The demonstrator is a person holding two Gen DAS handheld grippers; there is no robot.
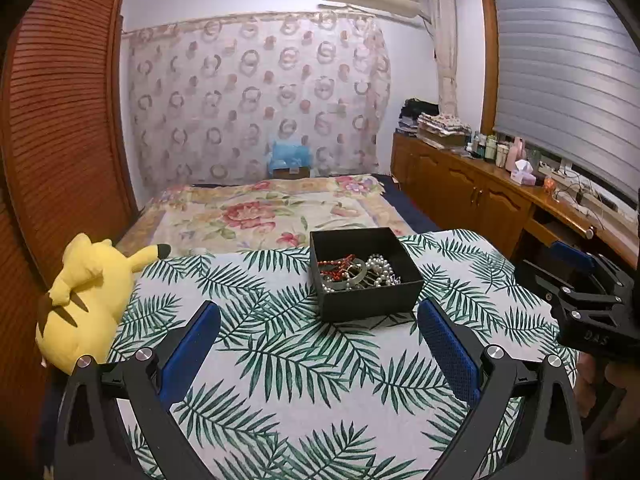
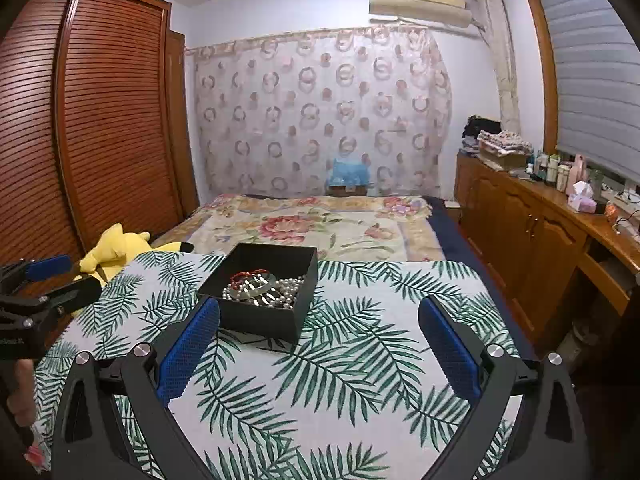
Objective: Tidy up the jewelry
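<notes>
Ahead of both wide-spread, empty grippers, left gripper point(image 1: 319, 344) and right gripper point(image 2: 319, 340), the black box point(image 1: 366, 300) corrals the jewelry point(image 1: 356, 274) together, tangled

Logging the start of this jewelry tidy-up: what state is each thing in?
Left claw: open, empty.
Right claw: open, empty.
Black box: lidless, upright on the leaf-print cloth.
Jewelry: tangled heap inside the box.
Window blind: lowered.
Yellow plush: lying on its side.
</notes>
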